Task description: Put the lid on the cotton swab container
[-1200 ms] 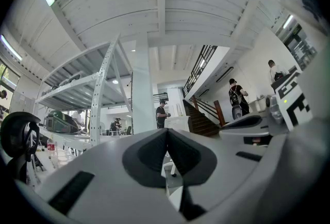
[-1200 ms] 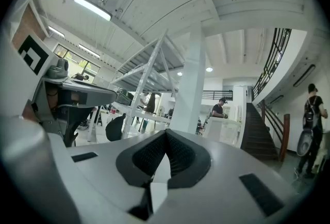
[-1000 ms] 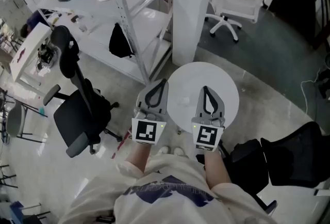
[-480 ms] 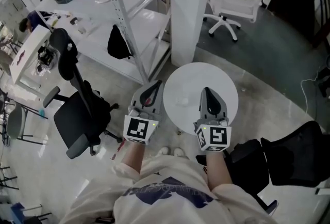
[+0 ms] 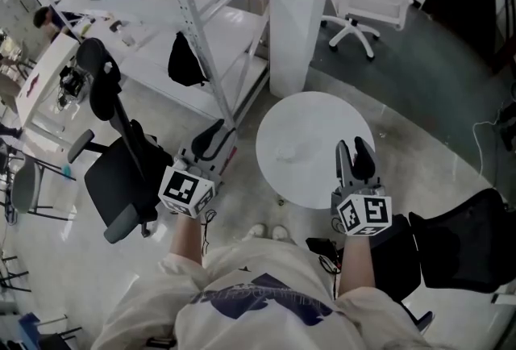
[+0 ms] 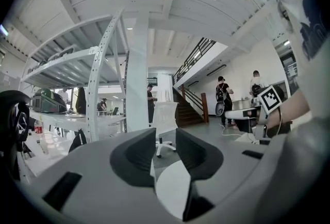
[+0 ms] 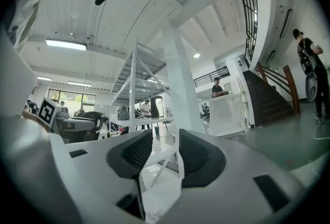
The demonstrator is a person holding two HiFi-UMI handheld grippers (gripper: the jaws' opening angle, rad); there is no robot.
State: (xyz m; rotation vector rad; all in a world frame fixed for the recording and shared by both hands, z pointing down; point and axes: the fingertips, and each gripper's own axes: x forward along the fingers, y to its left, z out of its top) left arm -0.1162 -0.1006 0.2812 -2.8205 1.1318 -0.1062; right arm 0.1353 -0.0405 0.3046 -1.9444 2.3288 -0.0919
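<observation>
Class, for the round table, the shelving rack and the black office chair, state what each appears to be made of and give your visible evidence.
Round table: possibly painted or laminated board. The top is smooth, white and matt, but the look leaves it open.
Shelving rack: likely painted metal, given the thin white uprights with rows of holes.
Black office chair: seemingly a fabric seat, dull and unreflective, with plastic-looking armrests.

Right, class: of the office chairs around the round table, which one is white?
The white chair at the head view's top, right of the pillar; the left chair and right chair are black.
</observation>
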